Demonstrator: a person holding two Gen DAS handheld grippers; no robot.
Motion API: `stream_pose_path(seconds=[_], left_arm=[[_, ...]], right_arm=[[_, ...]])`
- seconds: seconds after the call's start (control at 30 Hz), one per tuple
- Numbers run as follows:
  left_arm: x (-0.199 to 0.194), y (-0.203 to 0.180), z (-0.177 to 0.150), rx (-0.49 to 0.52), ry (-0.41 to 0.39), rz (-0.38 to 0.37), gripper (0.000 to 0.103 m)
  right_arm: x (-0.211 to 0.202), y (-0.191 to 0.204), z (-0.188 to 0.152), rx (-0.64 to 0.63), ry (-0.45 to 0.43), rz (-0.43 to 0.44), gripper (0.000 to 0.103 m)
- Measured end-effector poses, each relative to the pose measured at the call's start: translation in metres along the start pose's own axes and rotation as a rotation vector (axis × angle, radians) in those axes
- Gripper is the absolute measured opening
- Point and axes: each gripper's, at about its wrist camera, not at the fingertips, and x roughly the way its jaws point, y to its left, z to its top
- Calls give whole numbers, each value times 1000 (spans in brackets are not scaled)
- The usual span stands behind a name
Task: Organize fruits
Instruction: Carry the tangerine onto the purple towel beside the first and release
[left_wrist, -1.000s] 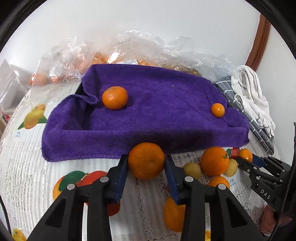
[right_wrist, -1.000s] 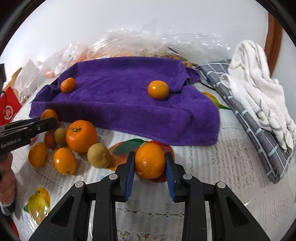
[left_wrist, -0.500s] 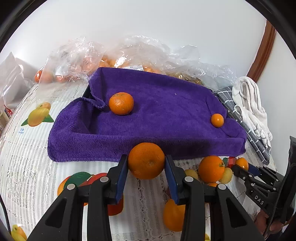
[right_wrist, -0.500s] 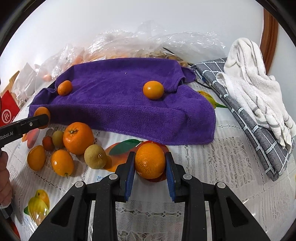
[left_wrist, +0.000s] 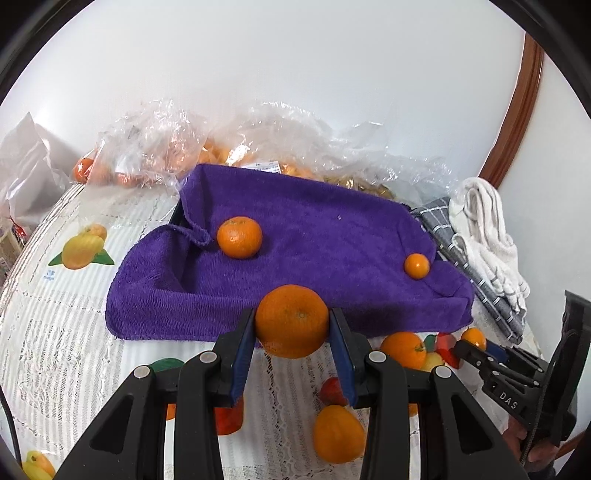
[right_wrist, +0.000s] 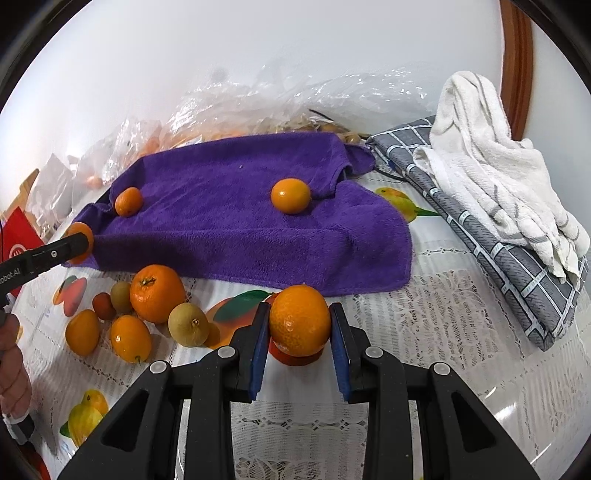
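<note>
Oranges fill both my grips: left gripper (left_wrist: 291, 326) clamps an orange (left_wrist: 291, 321) before the towel (left_wrist: 314, 251), right gripper (right_wrist: 299, 328) clamps a mandarin (right_wrist: 300, 325). Only the right view shows the loose pile (right_wrist: 147, 314) on the tabletop (right_wrist: 424, 350).

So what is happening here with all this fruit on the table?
A person is sorting fruit with hand-held tongs, one pair in each hand. The left tongs are shut on a large orange, held in front of the purple towel. The right tongs are shut on a smaller orange. Two fruits already lie on the towel: a mandarin and a small round orange fruit. A loose pile of mixed fruit lies on the tablecloth beside the towel.
</note>
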Motion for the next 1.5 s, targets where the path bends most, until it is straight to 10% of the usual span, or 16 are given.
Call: stream_pose_path(seconds=[1.5], left_arm=[[-23, 53, 21, -154, -70, 17, 37]], right_arm=[[-35, -14, 58, 38, -95, 45, 31]])
